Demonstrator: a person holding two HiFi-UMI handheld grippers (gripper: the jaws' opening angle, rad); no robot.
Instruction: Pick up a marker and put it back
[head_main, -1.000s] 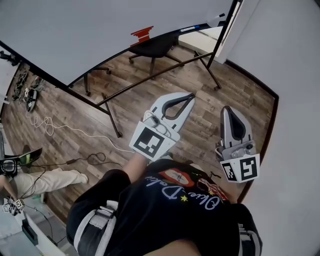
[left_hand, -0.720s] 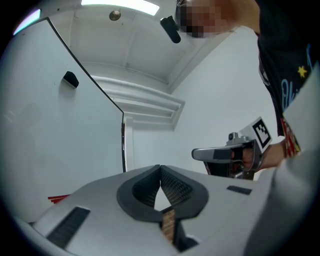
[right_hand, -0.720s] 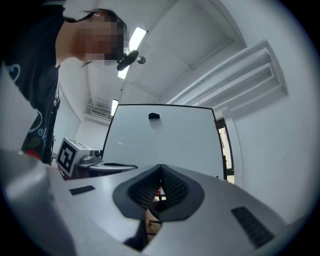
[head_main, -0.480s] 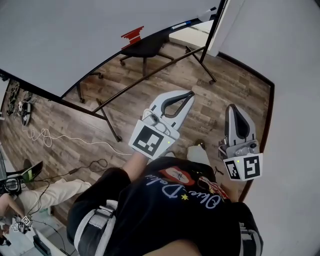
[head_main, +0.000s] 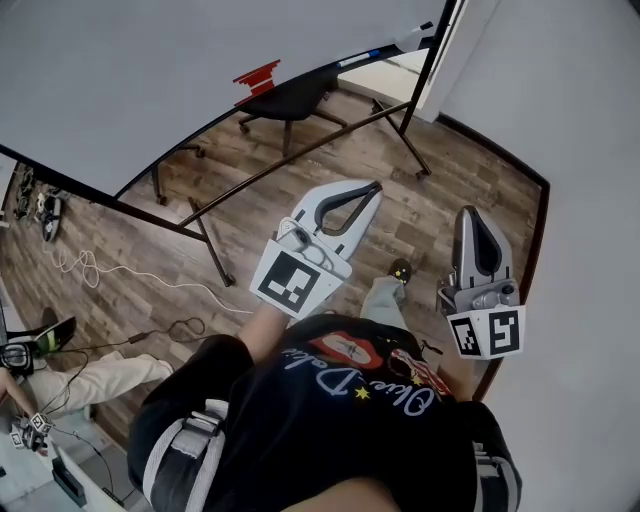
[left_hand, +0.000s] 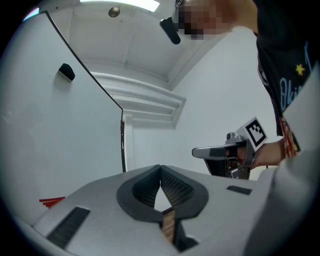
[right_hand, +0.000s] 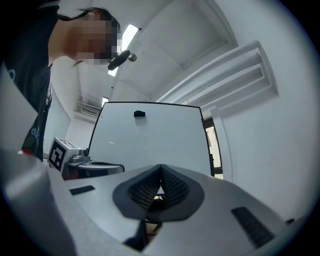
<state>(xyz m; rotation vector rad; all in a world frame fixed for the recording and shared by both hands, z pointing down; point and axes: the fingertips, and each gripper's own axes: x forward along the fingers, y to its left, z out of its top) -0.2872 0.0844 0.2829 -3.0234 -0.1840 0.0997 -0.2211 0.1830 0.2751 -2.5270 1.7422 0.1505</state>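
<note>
The left hand-held gripper (head_main: 372, 187) and right hand-held gripper (head_main: 468, 213) are closed, empty. The marker (head_main: 362, 57) lies on the whiteboard (head_main: 150, 70) ledge, well apart from both. It is likely light, stiff and slippery, so grip mid-barrel.

Bright, even light from a ceiling lamp (right_hand: 129, 34); sharp frames, fisheye-bent edges, dark corners.

ahead: whiteboard (head_main: 150, 80) | right: wall (head_main: 590, 130) | under board: chair (head_main: 295, 95) | between: open floor (head_main: 330, 165)
</note>
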